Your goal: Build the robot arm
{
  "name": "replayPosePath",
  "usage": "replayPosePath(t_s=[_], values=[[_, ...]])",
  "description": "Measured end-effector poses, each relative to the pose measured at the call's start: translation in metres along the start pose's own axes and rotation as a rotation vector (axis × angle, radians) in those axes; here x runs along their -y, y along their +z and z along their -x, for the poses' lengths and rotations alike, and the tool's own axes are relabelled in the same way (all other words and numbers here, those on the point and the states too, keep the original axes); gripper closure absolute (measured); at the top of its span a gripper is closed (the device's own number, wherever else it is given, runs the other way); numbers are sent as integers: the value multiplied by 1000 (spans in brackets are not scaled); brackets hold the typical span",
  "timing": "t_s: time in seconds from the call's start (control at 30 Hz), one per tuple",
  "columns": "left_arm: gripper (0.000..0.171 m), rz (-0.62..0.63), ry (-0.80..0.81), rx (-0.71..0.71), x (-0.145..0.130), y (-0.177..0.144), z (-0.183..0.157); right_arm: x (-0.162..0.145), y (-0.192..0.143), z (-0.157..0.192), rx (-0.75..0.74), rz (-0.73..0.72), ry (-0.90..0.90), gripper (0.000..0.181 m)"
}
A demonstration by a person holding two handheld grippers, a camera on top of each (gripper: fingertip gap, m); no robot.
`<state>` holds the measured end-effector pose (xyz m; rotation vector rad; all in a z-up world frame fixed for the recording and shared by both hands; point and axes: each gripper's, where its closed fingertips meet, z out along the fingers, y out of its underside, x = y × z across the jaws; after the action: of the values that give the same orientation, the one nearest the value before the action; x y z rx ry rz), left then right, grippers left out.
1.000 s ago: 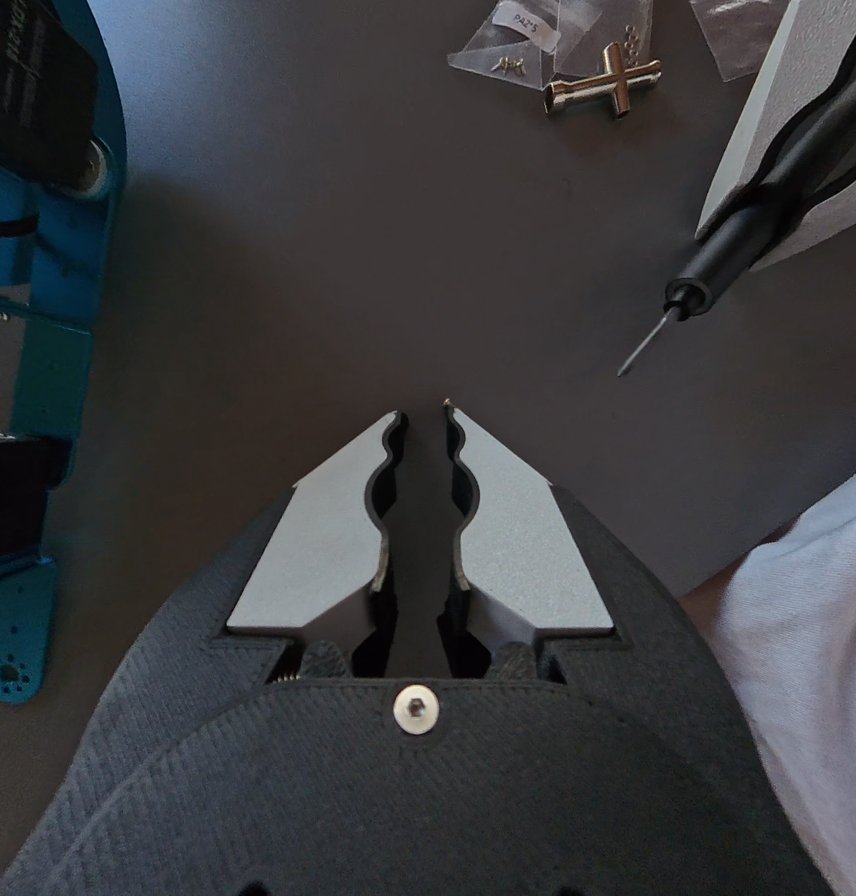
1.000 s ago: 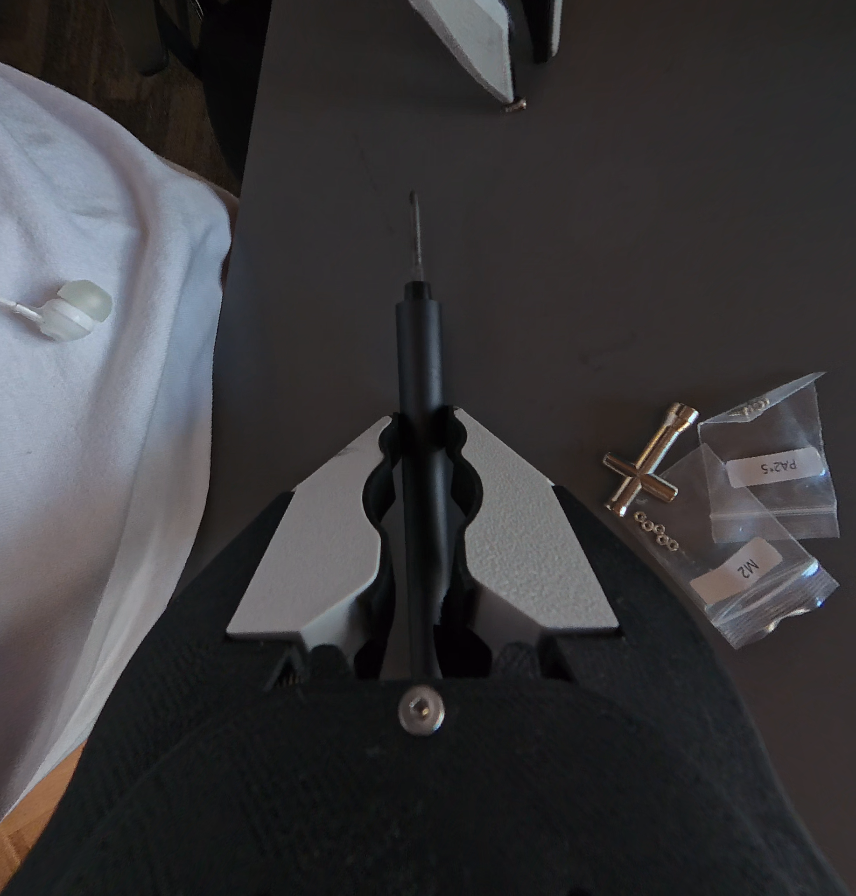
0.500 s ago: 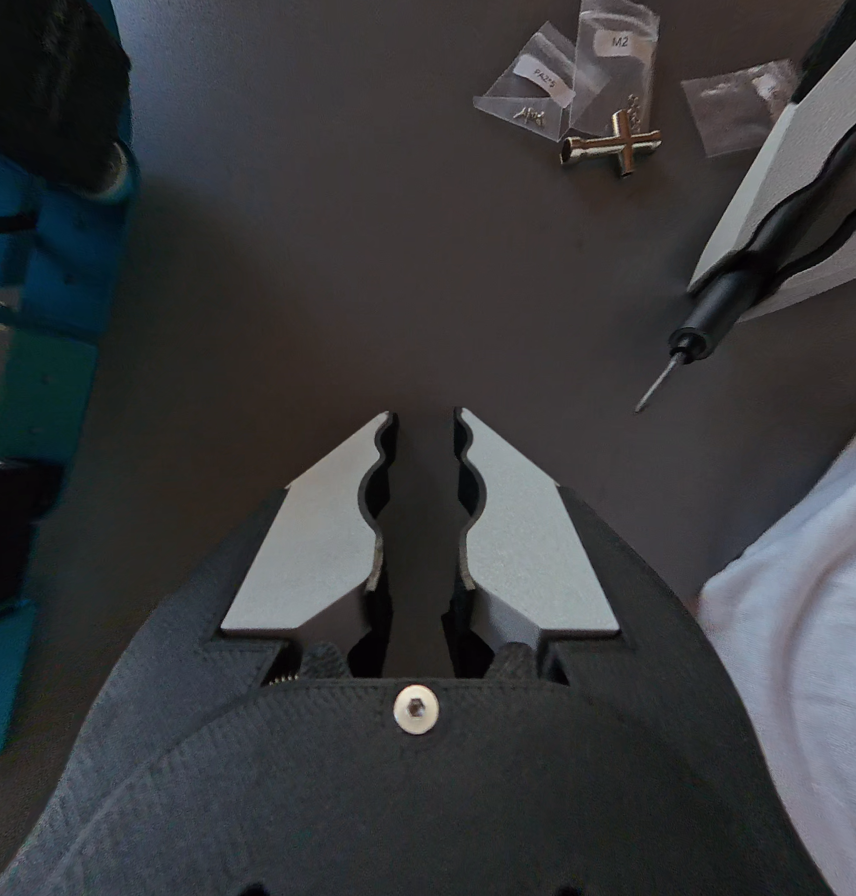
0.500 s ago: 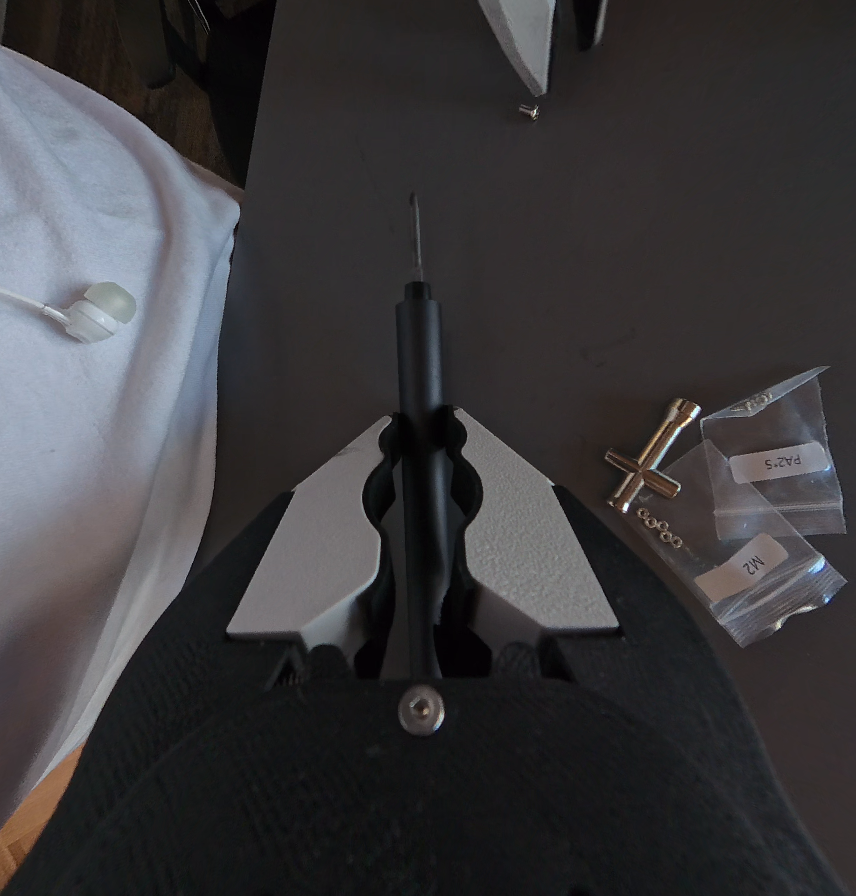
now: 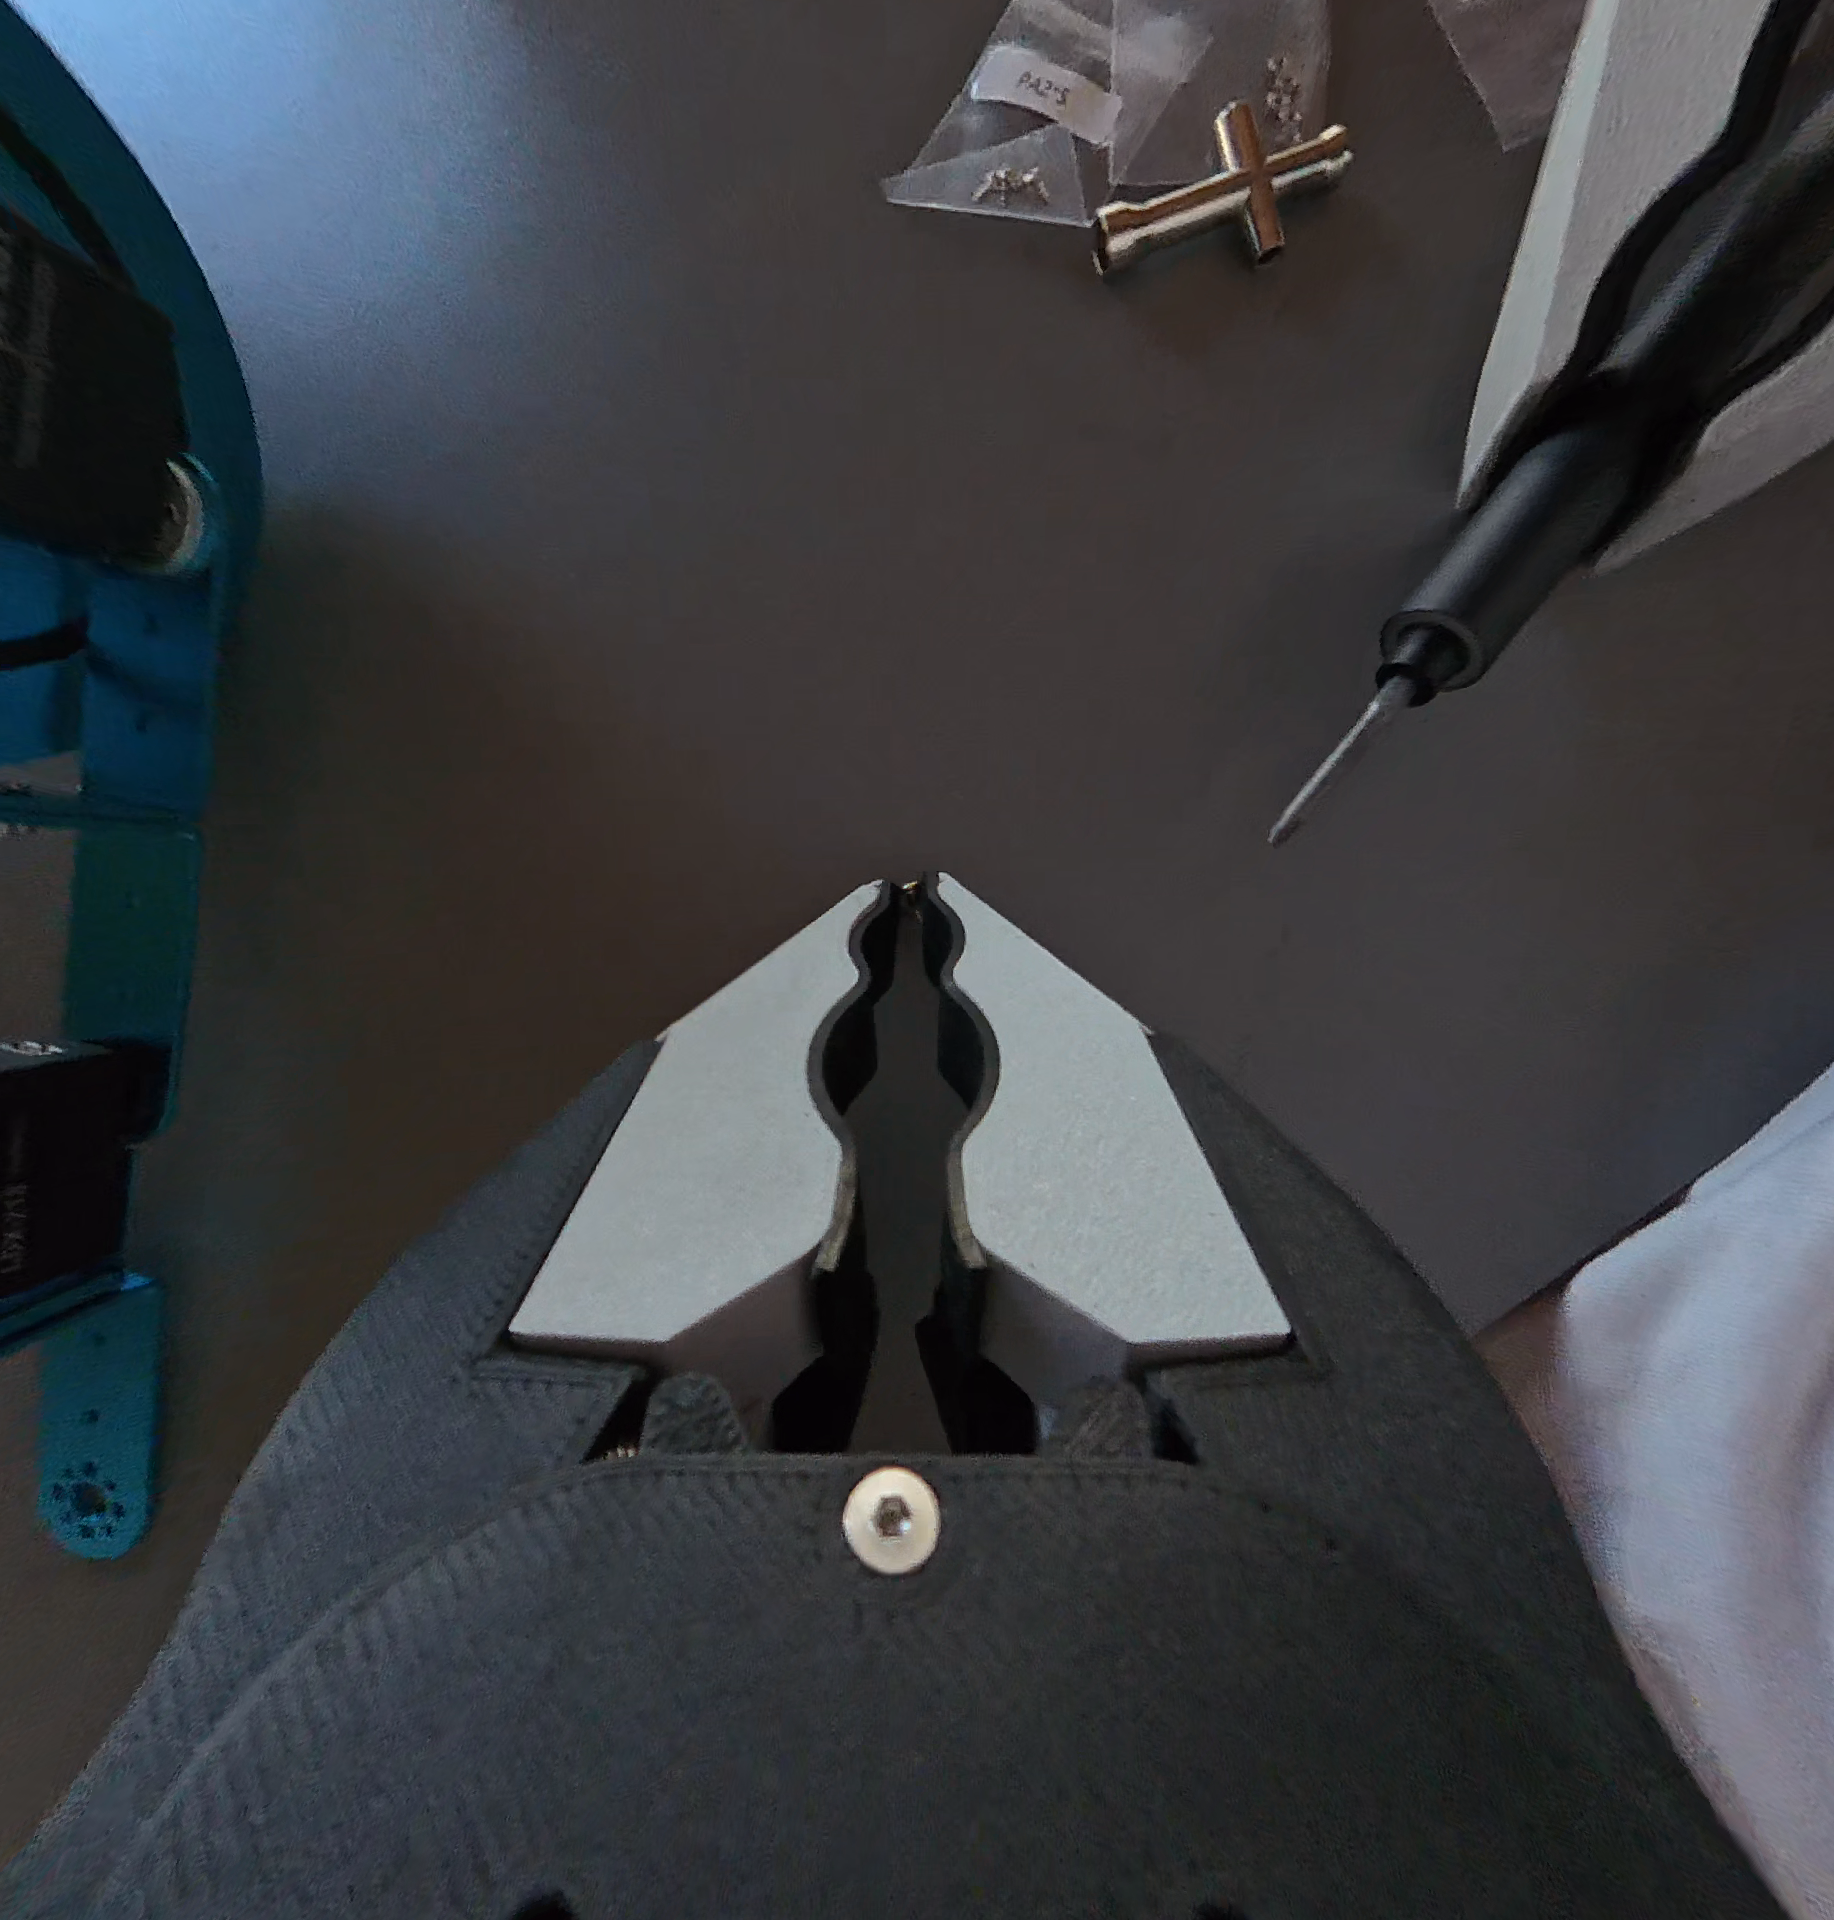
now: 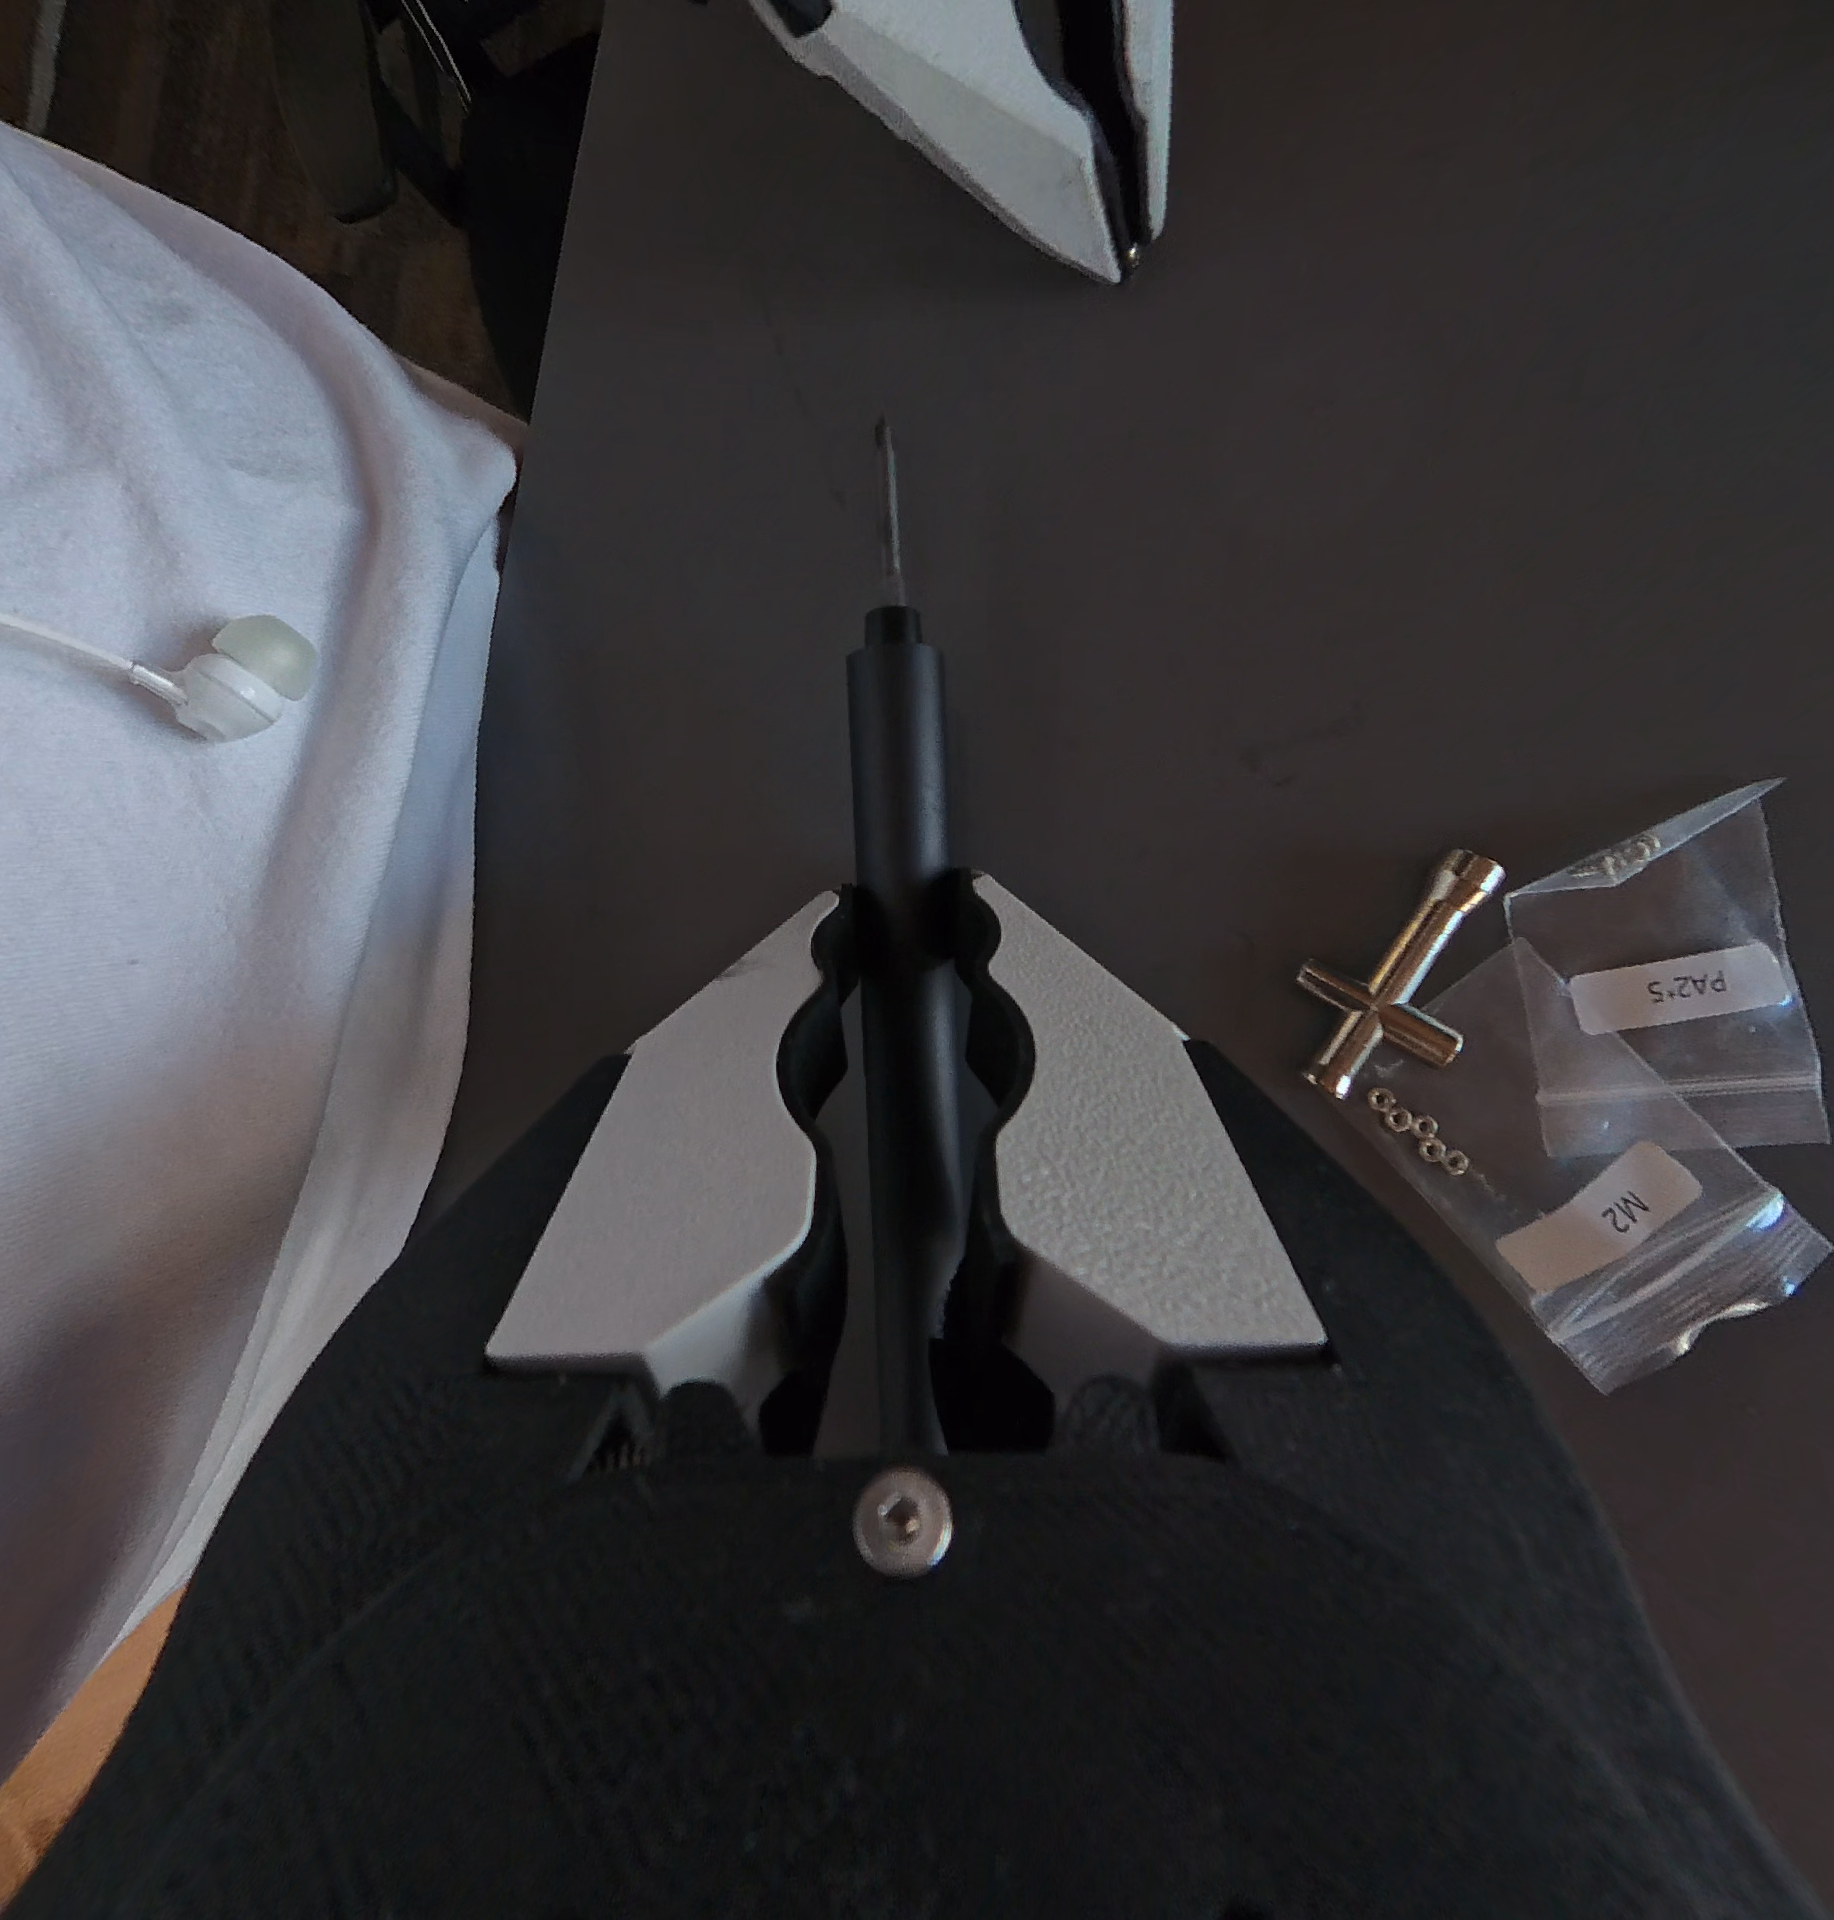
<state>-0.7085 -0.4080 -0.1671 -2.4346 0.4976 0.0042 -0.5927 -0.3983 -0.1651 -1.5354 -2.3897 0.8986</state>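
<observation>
My left gripper (image 5: pixel 908 885) is shut on a tiny brass-coloured screw (image 5: pixel 909 890), pinched at the very fingertips just over the dark table (image 5: pixel 788 520). In the right wrist view the same gripper (image 6: pixel 1126 244) shows at the top with the screw (image 6: pixel 1132 250) glinting at its tip. My right gripper (image 6: pixel 900 896) is shut on a black precision screwdriver (image 6: pixel 892 748), whose thin bit points forward towards the left gripper. The left wrist view shows that screwdriver (image 5: pixel 1464 613) at the right, its bit tip a short way right of my left fingertips.
A blue metal bracket with black servo blocks (image 5: pixel 134 665) lies at the left. A silver cross wrench (image 6: pixel 1380 997) and small clear bags of hardware (image 6: pixel 1671 1039) lie to the right. A person's white garment (image 6: pixel 165 831) with an earbud (image 6: pixel 248 675) is at the table's edge. The grippers' ends are close to 12 cm from one another.
My left gripper opened, with the screw lying loose on the table, then came down and shut on the screw. The right gripper kept hold of the screwdriver and hardly moved.
</observation>
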Motion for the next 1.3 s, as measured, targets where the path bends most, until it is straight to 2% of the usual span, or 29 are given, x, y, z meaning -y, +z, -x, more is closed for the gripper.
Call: replayPosePath(t_s=[0.1,0.27,0.4,0.53,1.3], values=[[168,4,84,-30,-1,-2,-4,0,0,0,6,-5,5,163],[168,23,210,-198,-7,-10,-17,1,0,-6,-31,5,-1,163],[168,-19,205,-409,-2,-20,-36,6,3,-8,-51,3,-29,163],[168,-81,200,-514,10,-30,-47,8,6,-9,-72,21,-71,163],[168,-52,278,-554,7,-29,-55,10,8,-4,-56,23,-125,163]])
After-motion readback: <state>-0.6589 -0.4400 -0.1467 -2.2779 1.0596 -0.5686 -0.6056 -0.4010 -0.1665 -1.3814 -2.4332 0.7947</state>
